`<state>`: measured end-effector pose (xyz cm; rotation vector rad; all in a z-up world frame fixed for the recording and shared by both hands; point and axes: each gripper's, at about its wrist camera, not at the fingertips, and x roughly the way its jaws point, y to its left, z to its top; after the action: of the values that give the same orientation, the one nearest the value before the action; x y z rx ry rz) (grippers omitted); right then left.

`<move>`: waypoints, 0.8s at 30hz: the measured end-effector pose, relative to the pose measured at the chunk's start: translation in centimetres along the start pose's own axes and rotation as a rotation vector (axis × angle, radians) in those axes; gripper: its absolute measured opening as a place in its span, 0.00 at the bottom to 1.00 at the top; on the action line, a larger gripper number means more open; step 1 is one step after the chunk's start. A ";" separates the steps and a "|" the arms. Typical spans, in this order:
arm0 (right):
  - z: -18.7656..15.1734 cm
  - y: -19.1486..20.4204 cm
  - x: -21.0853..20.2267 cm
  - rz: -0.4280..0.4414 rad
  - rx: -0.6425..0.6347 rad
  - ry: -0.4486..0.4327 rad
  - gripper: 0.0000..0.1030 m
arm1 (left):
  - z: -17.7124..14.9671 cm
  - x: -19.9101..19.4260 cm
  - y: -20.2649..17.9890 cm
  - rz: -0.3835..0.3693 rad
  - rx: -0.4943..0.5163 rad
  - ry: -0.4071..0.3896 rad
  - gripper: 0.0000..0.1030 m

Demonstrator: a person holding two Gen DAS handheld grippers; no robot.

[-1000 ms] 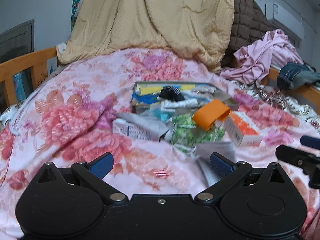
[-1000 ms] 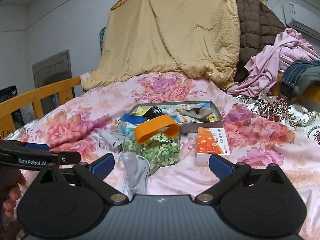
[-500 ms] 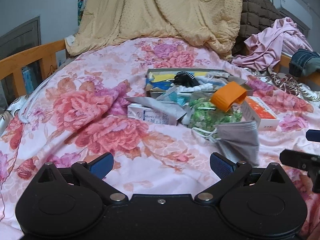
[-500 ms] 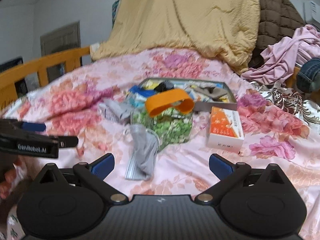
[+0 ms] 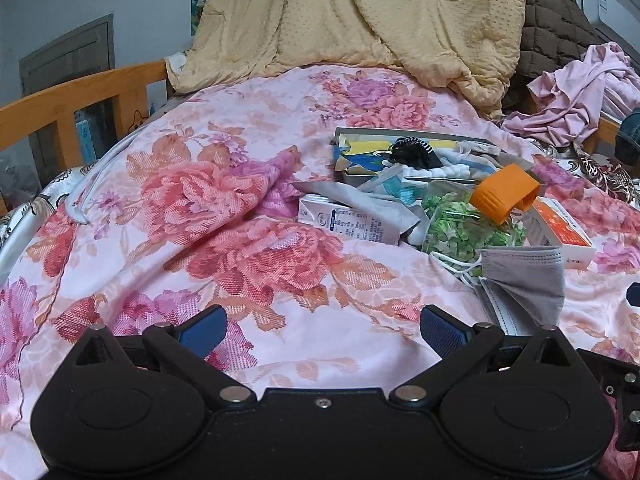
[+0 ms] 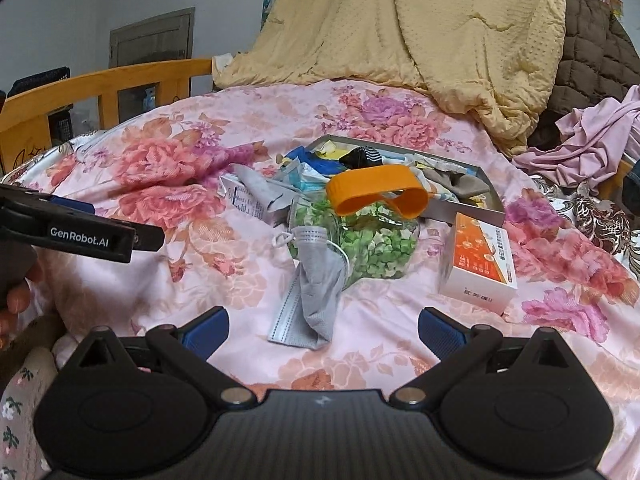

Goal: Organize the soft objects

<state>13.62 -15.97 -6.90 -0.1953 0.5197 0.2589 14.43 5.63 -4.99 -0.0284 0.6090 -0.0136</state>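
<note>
Pink floral bedspread (image 5: 240, 240) fills both views, and the clutter sits bunched toward the middle of the bed. Both grippers hang low over the near edge. Left gripper (image 5: 322, 330): blue pads spread wide, nothing between them, only bare bedspread ahead. Right gripper (image 6: 323, 330): same story, fingers wide apart and empty, pointed straight at the pile.

Closest to the right gripper lies a grey face mask (image 6: 316, 284), crumpled, its white ear loops lying against a clear jar (image 6: 376, 248) packed with green and white bits. An orange lid (image 6: 376, 194) sits tilted on top of that jar. Just right of the jar, an orange-and-white carton (image 6: 478, 264) lies flat on the bedspread. Left of the jar, a white box with blue print (image 6: 248, 204) has grey fabric draped over it.

Behind all that, a shallow grey tray (image 6: 486, 210) holds a jumble of soft pieces: blue, yellow and white cloth, plus a black striped item (image 5: 412, 152). From the left wrist camera the mask (image 5: 524, 284) lies toward the right, just ahead of the right-hand pad.

At the far end, a tan quilt (image 6: 420, 28) is heaped up, with pink clothing (image 5: 580, 92) piled at the far right corner. A wooden bed rail (image 6: 100, 88) runs along the left edge.
</note>
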 end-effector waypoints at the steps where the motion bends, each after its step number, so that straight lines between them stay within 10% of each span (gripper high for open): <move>1: 0.0 -0.1 0.2 0.001 0.002 0.000 1.00 | 0.1 0.1 0.0 -0.001 -0.003 0.001 0.99; 24: 1.2 -1.5 6.4 0.061 -0.183 -0.005 1.00 | 6.0 5.8 -2.8 -0.287 -0.140 0.114 0.99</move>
<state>19.94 -15.85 -8.98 -0.3563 0.4974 0.3671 22.57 2.87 -3.33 -0.2514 0.7154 -0.2519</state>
